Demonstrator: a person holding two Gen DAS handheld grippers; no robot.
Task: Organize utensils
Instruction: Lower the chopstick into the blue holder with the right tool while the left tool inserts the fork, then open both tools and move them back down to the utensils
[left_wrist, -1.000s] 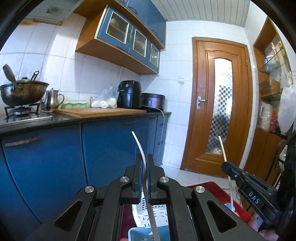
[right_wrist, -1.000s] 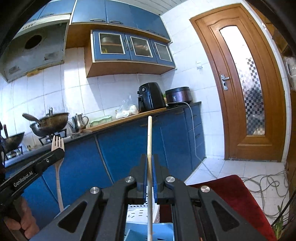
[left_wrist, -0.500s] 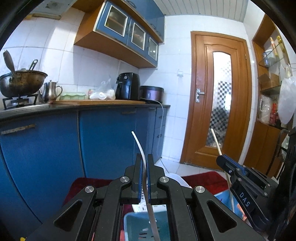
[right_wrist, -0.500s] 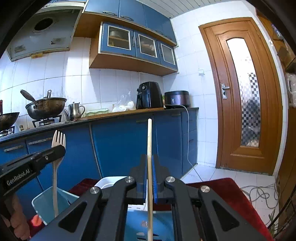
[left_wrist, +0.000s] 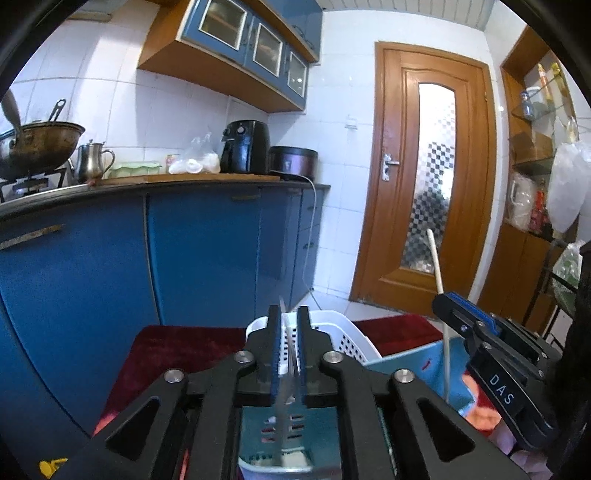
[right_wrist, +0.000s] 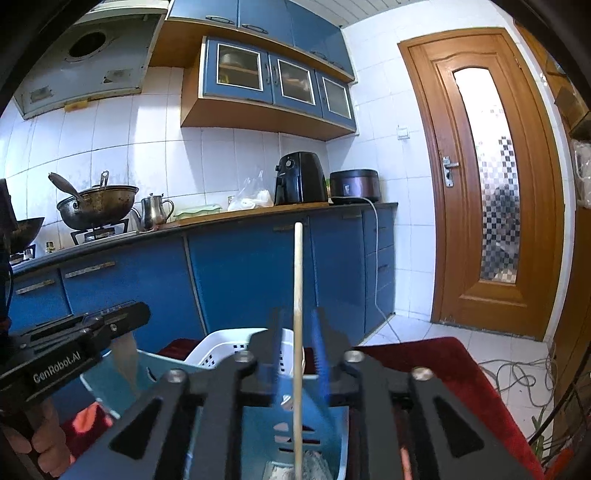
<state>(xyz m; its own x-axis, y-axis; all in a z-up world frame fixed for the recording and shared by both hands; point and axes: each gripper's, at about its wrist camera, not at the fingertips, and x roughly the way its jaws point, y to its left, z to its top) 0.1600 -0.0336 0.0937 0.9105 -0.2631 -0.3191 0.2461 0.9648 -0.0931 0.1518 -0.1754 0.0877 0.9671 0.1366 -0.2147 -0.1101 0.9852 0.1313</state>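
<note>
My left gripper (left_wrist: 288, 314) is over a teal slotted basket (left_wrist: 406, 358), and its jaws are opening. A flat wooden fork (left_wrist: 286, 332) hangs blurred in the gap, with no pad pressing on it. In the right wrist view the fork (right_wrist: 125, 354) shows below the left gripper (right_wrist: 138, 314), dropping into the teal basket (right_wrist: 155, 365). My right gripper (right_wrist: 297, 317) is also opening. A thin wooden stick (right_wrist: 297, 288) stands upright and loose between its jaws, its lower end inside the basket. A white perforated basket (right_wrist: 221, 343) stands just behind.
Both baskets rest on a dark red cloth (right_wrist: 424, 354). Blue cabinets (left_wrist: 203, 251) carry a counter with a wok (right_wrist: 96, 206), a kettle and an air fryer (right_wrist: 299, 177). A wooden door (right_wrist: 487, 184) is at the right, with cables (right_wrist: 517, 373) on the floor.
Both grippers sank toward the baskets and their jaws parted. The fork, which stood tall above the left jaws, has slid down through them. The stick stays upright.
</note>
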